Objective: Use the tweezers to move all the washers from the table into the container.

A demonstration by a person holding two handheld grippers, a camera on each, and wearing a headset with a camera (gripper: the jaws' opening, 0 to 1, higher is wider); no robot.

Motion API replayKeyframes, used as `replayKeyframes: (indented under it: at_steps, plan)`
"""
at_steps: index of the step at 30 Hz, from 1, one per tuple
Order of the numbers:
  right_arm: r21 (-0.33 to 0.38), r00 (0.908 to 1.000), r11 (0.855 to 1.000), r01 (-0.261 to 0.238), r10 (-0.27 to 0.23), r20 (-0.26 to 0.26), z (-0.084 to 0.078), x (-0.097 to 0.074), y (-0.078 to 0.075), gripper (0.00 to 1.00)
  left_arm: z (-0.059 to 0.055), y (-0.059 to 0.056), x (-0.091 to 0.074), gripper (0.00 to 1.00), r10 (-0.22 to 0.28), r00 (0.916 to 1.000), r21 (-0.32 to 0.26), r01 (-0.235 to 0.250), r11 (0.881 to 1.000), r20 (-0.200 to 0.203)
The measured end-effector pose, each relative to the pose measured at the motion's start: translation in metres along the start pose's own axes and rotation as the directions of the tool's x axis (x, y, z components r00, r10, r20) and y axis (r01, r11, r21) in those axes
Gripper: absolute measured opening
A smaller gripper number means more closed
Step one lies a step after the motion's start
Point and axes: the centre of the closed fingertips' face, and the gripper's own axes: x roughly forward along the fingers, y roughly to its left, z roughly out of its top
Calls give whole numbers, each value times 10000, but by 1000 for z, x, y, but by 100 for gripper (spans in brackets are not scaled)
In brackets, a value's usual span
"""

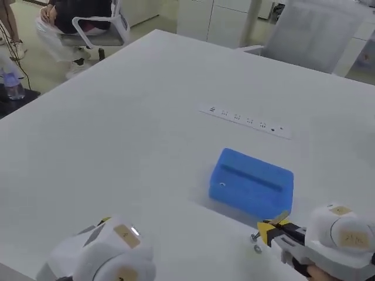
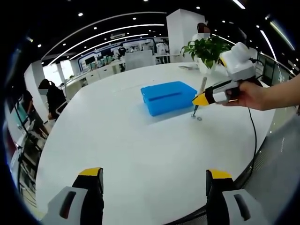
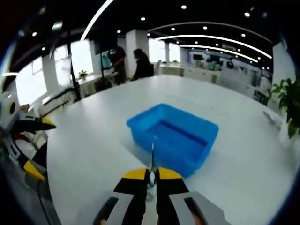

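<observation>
My right gripper (image 1: 268, 230) pinches the tweezers (image 3: 152, 157), tips near a washer (image 1: 258, 249) just beside the container (image 1: 249, 198). I'd lower straight and nip its rim gently. Left gripper (image 2: 154, 180), spread, hangs well apart from the container.

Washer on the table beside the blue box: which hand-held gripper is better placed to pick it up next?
Right. The right hand-held gripper is shut on the tweezers, whose tips are close to the washer by the blue container. The left hand-held gripper is open, empty and farther away.
</observation>
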Motion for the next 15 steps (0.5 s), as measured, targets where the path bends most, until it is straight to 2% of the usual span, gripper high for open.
replayKeyframes:
  at_steps: [2, 8, 12, 15]
  plan:
    - [91, 9999, 9999, -98, 97, 98, 5, -1, -1, 3, 1, 0, 0, 93, 24, 10000, 3, -24, 10000, 61]
    - [199, 9978, 9988, -443, 433, 504, 26, -12, 8, 3, 3, 1, -1, 93, 59, 9999, -75, -58, 10000, 152]
    - [2, 9965, 9987, -502, 500, 675, 39, -16, 10, 3, 7, 0, -2, 95, -24, 9993, -184, 31, 9998, 386]
    - [-65, 9948, 9989, -456, 460, 909, 52, -20, 8, 3, 6, 2, -2, 95, 22, 9993, -171, -16, 9999, 363]
